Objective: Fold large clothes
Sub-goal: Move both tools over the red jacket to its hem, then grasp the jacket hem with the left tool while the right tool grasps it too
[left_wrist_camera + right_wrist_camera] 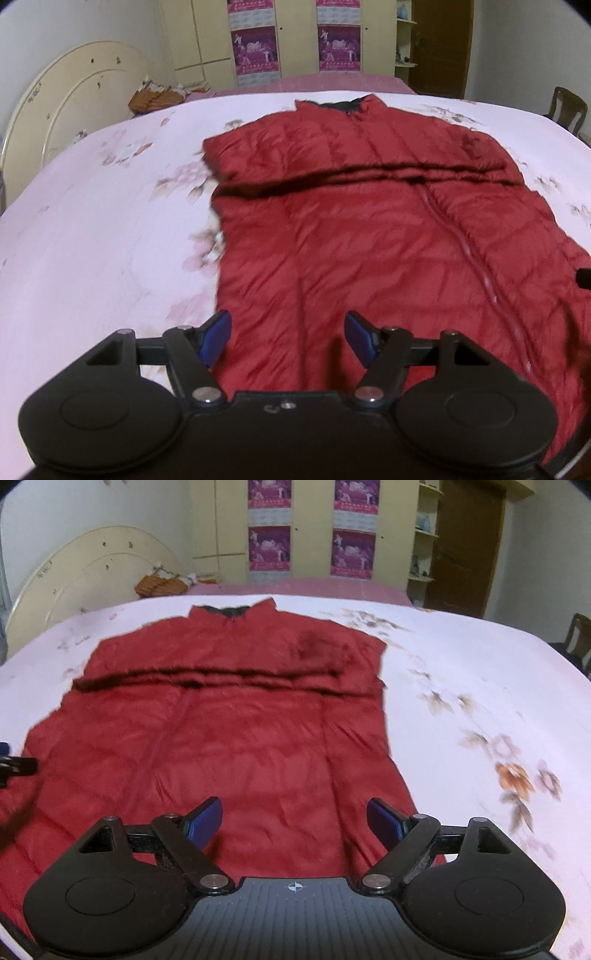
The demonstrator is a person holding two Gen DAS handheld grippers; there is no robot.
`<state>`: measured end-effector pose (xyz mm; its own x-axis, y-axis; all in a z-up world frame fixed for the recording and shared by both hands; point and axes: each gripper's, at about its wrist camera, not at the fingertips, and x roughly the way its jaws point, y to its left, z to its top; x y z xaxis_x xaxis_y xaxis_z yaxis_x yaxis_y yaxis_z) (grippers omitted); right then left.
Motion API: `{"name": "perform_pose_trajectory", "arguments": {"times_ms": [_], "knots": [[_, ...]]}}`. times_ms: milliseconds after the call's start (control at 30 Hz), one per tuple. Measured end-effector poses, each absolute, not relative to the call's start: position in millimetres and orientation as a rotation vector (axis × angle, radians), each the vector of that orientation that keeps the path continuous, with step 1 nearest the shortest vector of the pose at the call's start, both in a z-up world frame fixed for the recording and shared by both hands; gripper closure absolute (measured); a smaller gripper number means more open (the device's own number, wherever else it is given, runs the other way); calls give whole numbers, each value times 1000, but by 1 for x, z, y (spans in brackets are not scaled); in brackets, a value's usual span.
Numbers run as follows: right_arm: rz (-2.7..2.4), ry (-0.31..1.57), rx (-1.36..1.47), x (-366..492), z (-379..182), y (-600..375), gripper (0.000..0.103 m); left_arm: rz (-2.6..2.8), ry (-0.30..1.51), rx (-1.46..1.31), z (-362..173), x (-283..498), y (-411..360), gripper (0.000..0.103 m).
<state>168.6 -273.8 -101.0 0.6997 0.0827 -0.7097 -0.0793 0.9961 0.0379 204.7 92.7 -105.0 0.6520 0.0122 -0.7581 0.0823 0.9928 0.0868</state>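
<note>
The red padded jacket (369,229) lies flat on the bed sheet (92,240), which is pale pink with a flower print; the collar (232,611) points to the far side and the hem is at the near side, under both grippers. Its sleeves seem to be already folded across the chest, because a horizontal ridge (221,677) crosses the upper body; I cannot see any sleeve sticking out at the sides. The left gripper (288,338) hangs over the near left part of the jacket with its jaws apart and nothing between them; the right gripper (295,821) hangs over the near right part, also with jaws apart and empty. In my judgement the next step is to take the hem at two corners and bring it up toward the collar. Some risks are here; the padded fabric is thick and looks slippery, so a shallow pinch may catch only the top layer and the back layer would stay on the bed; if the two grips are not at the same height, the fold may come out crooked; a fast lift could also drag the folded sleeves open, or pull the sheet up together with the jacket.
</note>
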Motion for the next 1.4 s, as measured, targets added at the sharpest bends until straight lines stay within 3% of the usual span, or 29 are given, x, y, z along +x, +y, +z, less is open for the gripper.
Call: {"name": "perform_pose_trajectory", "arguments": {"times_ms": [833, 933, 1100, 1167, 1200, 1233, 1400], "knots": [[-55, 927, 117, 124, -137, -355, 20, 11, 977, -36, -131, 141, 143, 33], [-12, 934, 168, 121, -135, -356, 45, 15, 987, -42, -132, 139, 142, 31], [20, 944, 172, 122, -132, -350, 63, 5, 1003, -41, -133, 141, 141, 29], [29, 946, 176, 122, -132, -347, 70, -14, 1012, -49, -133, 141, 142, 33], [36, 947, 179, 121, -131, -346, 79, -24, 1014, -60, -132, 141, 144, 35], [44, 947, 183, 121, -130, -344, 88, -39, 1013, -71, -132, 140, 145, 43], [44, 936, 180, 120, -128, -336, 91, -105, 1002, -102, -129, 137, 143, 74]]}}
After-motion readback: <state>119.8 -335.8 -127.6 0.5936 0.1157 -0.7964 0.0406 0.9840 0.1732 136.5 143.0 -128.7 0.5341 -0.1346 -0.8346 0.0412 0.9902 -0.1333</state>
